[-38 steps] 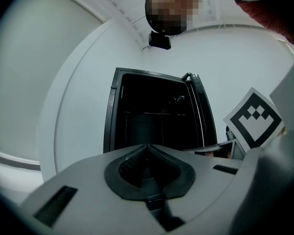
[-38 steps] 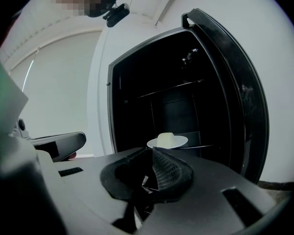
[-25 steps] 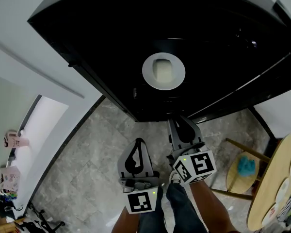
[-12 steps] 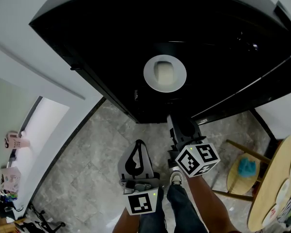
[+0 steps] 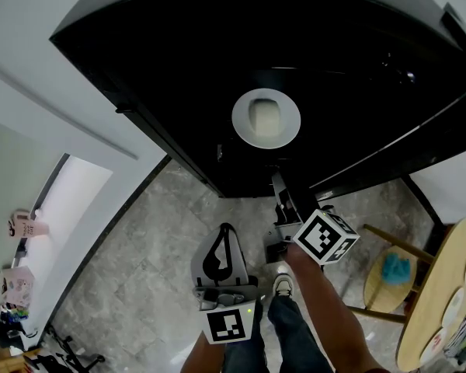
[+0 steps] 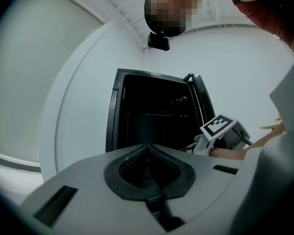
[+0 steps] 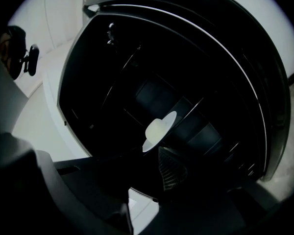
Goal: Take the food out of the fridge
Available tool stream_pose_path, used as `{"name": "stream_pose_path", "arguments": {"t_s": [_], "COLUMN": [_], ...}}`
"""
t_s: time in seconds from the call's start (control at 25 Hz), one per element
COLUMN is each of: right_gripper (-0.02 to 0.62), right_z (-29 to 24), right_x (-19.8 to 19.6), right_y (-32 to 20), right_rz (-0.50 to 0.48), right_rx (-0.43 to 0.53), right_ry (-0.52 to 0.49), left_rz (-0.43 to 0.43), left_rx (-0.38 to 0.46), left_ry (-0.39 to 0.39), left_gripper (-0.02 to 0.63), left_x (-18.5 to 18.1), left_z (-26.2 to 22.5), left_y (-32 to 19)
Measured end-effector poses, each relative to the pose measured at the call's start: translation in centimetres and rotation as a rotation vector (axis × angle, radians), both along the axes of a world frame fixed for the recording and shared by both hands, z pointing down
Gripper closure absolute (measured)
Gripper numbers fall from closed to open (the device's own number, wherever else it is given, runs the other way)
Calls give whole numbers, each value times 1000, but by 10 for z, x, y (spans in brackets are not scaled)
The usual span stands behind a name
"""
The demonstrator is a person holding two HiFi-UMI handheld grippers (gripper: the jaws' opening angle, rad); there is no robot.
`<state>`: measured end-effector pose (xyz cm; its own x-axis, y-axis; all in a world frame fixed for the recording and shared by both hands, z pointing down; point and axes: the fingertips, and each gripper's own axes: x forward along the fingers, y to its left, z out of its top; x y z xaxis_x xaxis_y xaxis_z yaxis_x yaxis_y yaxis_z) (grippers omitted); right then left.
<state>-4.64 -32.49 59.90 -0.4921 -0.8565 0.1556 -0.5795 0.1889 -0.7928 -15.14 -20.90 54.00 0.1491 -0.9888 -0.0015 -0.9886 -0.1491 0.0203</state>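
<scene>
Food, pale oblong lump, long axis near-to-far, centred on round white plate inside open black fridge. Right claw just near of plate, aimed into fridge, jaws apart, empty. Left claw nearer, over grey floor, jaws together, empty.

The right gripper has moved forward and away from the left gripper, toward the open fridge. Its tips have reached the fridge's lower edge, below the plate. It has also rolled onto its side.
</scene>
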Motion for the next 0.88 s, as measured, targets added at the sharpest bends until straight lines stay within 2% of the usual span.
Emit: {"name": "stream_pose_path", "arguments": {"t_s": [0.6, 0.88], "right_gripper": [482, 479], "right_z": [16, 12], "right_x": [6, 4], "right_y": [-29, -43], "right_rz": [68, 76], "right_rx": [-125, -126], "right_ry": [-298, -359], "left_rz": [6, 5], "left_rx": [-4, -5], "left_ry": [0, 4], "left_gripper": [593, 593], "left_x": [4, 5], "left_z": [1, 3], "left_y": [-4, -6]}}
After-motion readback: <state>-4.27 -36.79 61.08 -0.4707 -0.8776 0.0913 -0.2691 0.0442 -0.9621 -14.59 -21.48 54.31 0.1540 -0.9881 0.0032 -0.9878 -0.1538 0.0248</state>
